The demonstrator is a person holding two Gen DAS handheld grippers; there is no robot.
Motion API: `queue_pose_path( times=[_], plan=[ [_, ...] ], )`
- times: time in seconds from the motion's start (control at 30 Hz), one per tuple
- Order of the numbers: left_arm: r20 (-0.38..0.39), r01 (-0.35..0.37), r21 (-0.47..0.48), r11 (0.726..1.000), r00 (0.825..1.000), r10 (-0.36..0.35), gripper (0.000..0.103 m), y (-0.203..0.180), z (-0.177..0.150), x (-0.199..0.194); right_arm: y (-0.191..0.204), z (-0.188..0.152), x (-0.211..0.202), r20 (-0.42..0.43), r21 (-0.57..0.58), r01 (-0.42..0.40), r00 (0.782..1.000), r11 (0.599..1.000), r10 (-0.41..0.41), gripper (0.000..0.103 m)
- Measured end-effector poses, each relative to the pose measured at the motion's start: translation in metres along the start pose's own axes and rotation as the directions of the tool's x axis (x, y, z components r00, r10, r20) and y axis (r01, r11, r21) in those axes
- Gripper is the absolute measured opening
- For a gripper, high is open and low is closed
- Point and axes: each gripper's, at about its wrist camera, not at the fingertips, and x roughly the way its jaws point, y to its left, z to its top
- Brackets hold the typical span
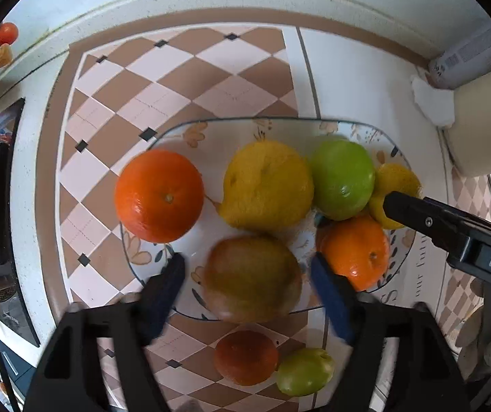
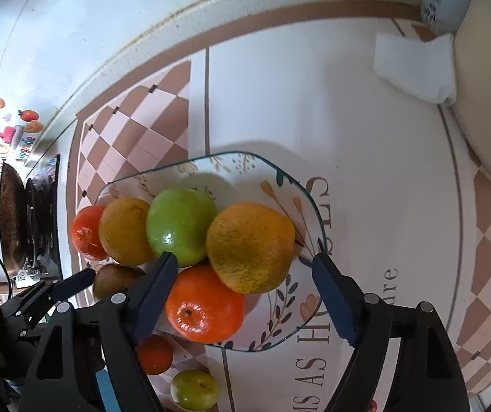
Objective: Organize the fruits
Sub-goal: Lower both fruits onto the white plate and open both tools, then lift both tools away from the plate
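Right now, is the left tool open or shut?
Open: the left tool has its blue pads standing clear on either side of the brownish fruit, not pressing it.

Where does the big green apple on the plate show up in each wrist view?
Left wrist: green apple right of centre, far side of the glass plate, beside a yellow fruit.
Right wrist: green apple left of centre, above the left fingertip.
Shared landmark: the orange just below it.
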Motion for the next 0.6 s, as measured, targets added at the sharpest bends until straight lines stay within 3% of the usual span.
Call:
queue_pose_path(
  times=[0.07,0.33,0.6],
  plan=[
    [0.018,0.004,-0.008,1.0,1.0,-0.004,0.087,0.003,-0.001,-0.007,0.004,-0.002,-0.007,0.012,-0.015,0.033,0.999,0.999,-0.033,0.092],
    [0.113,-0.063,-0.054,0.997,0.991,0.069,0.087,0.025,-0.02,-0.043,0.016,-0.034,-0.034,0.081,-0.067,0.201,0.977,0.977,-0.196,0.093],
    [0.176,-0.111,-0.081,0.991,0.977,0.124,0.087,0.036,-0.054,-0.067,0.039,-0.079,-0.06,0.133,-0.11,0.252,0.962,0.961,-0.237,0.093]
  ],
)
